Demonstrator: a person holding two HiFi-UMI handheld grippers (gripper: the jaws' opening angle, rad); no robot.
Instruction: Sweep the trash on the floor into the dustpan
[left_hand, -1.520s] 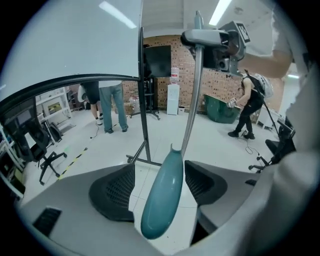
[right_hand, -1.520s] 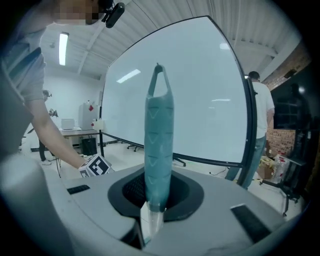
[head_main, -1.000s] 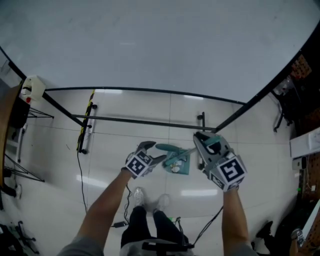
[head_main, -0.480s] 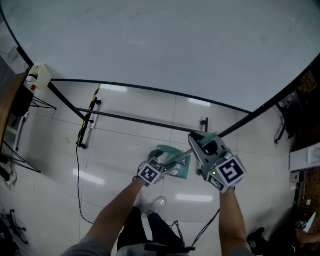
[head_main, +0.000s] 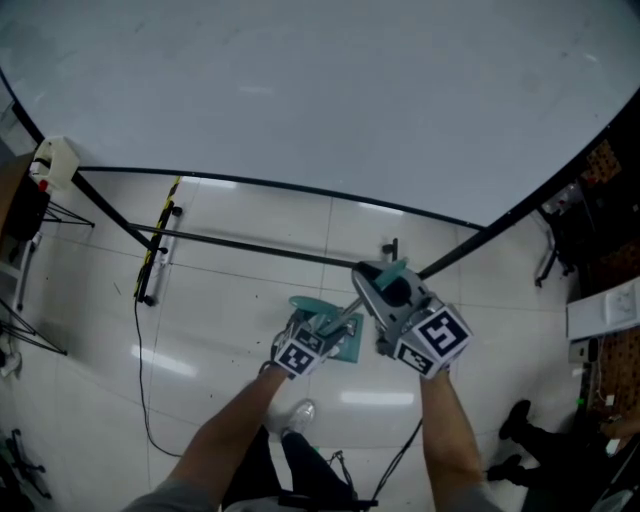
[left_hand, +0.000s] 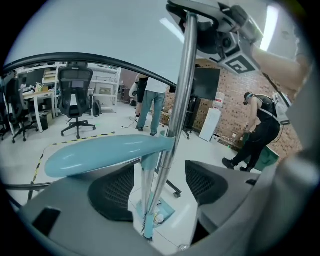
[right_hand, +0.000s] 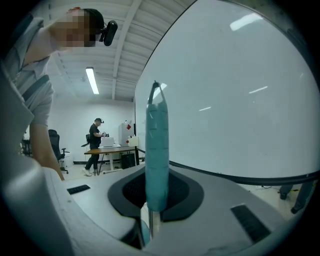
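Observation:
A teal dustpan (head_main: 340, 345) lies on the white floor tiles between my two grippers; it also shows far below (left_hand: 161, 212) with white trash (left_hand: 158, 218) on it. My left gripper (head_main: 318, 338) is shut on the dustpan's teal handle (left_hand: 107, 152), with the handle's stem running down between the jaws. The right gripper (head_main: 378, 287) is shut on the broom's ribbed teal grip (right_hand: 156, 155). From there the broom's metal pole (left_hand: 175, 110) slants down to the dustpan, crossing just in front of the left jaws. The broom head is hidden.
A large white board on a black frame fills the top, with its footed stand (head_main: 158, 250) on the floor at left. A black cable (head_main: 140, 400) trails nearby. My shoe (head_main: 300, 412) is below the grippers. Office chairs (left_hand: 75, 100) and other people (left_hand: 150, 105) stand farther off.
The left gripper has moved down and closer to the right one, bringing the dustpan handle along. The right gripper has shifted slightly left. Both grips are unchanged.

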